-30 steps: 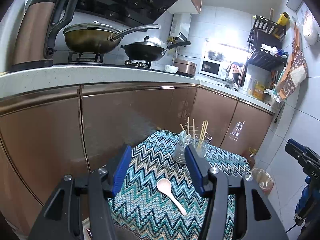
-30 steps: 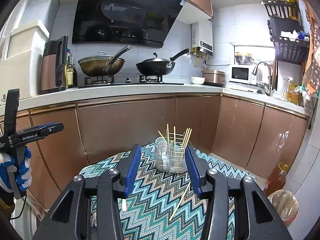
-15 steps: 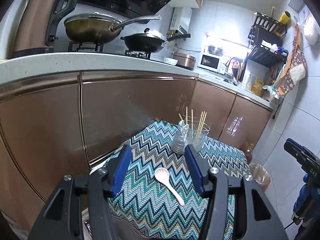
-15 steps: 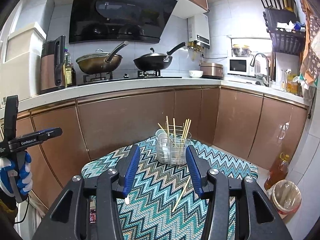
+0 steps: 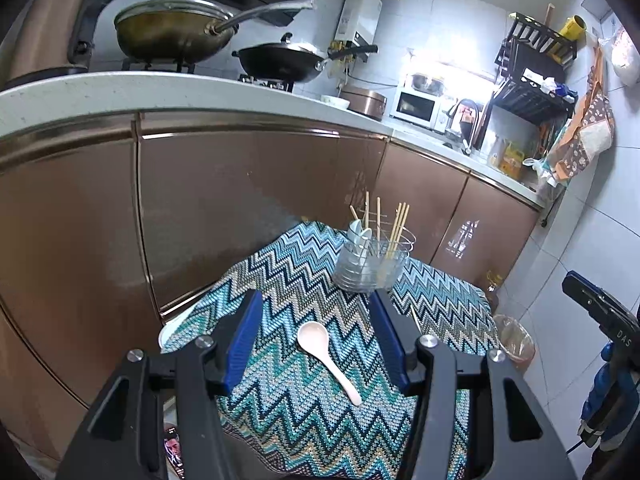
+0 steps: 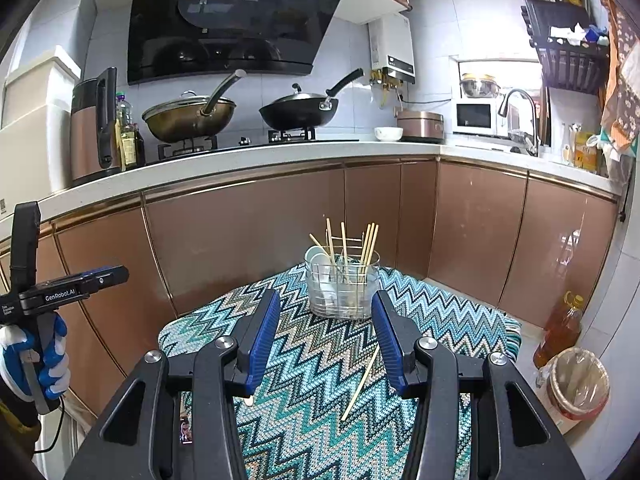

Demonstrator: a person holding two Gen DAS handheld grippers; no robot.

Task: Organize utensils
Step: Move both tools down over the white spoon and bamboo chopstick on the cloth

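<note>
A clear utensil holder [image 5: 370, 266] [image 6: 342, 290] with several chopsticks and white spoons stands at the far side of a small table under a zigzag cloth [image 5: 304, 412] [image 6: 320, 420]. A white spoon [image 5: 326, 354] lies on the cloth between my left gripper's open fingers; my left gripper [image 5: 314, 340] is empty above it. A single chopstick [image 6: 361, 382] lies on the cloth under my right gripper [image 6: 324, 338], which is open and empty. In the right wrist view only the spoon's handle tip [image 6: 249, 400] shows. The chopstick's end also shows in the left wrist view [image 5: 415, 318].
Brown kitchen cabinets [image 6: 248, 248] and a counter with two woks stand close behind the table. A lined bin [image 6: 578, 384] and an oil bottle [image 6: 560, 328] sit on the floor at the right.
Both grippers have lowered and tilted down toward the table. The spoon and the holder now sit higher and larger in view. Both grippers stay open.
</note>
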